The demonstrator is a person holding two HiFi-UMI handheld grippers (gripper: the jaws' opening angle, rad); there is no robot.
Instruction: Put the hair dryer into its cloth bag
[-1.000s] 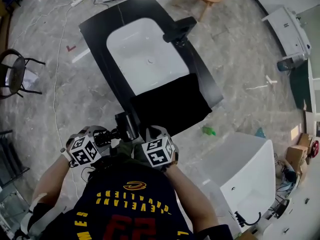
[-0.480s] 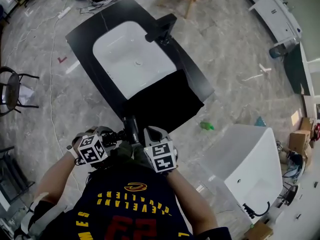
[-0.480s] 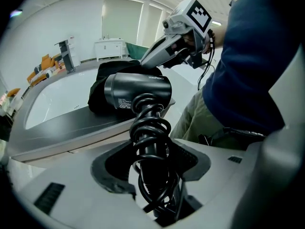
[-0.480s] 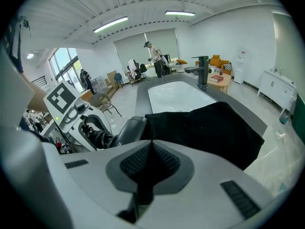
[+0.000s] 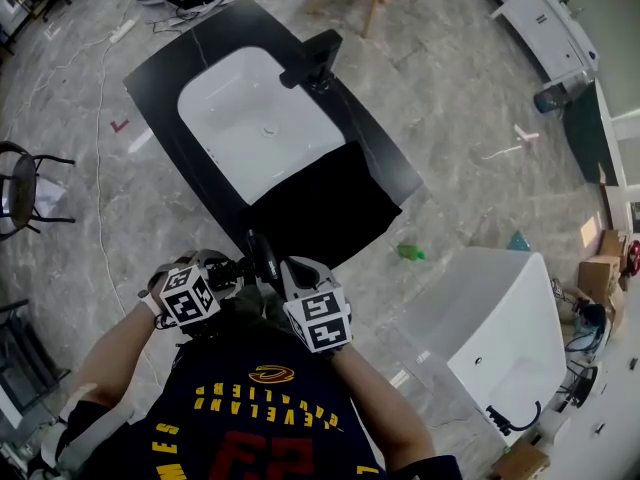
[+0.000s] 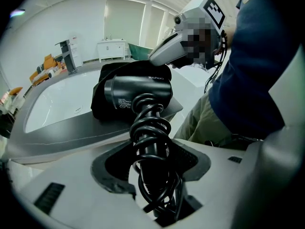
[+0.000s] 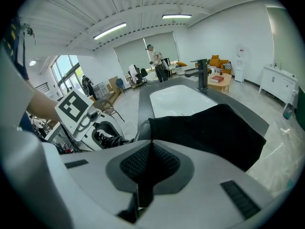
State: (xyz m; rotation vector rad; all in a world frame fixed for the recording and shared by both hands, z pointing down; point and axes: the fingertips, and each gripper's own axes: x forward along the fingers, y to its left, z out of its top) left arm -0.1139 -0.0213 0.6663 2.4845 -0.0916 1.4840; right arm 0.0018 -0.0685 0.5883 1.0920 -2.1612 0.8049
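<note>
We angle both down: left tool (image 6: 152,151) clamps hair dryer (image 6: 138,92) handle; right gripper view alone shows right tool (image 7: 145,173) pinching cloth bag (image 7: 209,128).

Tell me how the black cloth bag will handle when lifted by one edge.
Probably floppy: the cloth bag lies limp across the counter, so it should sag from the right gripper's pinch. Its mouth likely won't stay open unaided. It looks light and may slide on the smooth counter.
</note>
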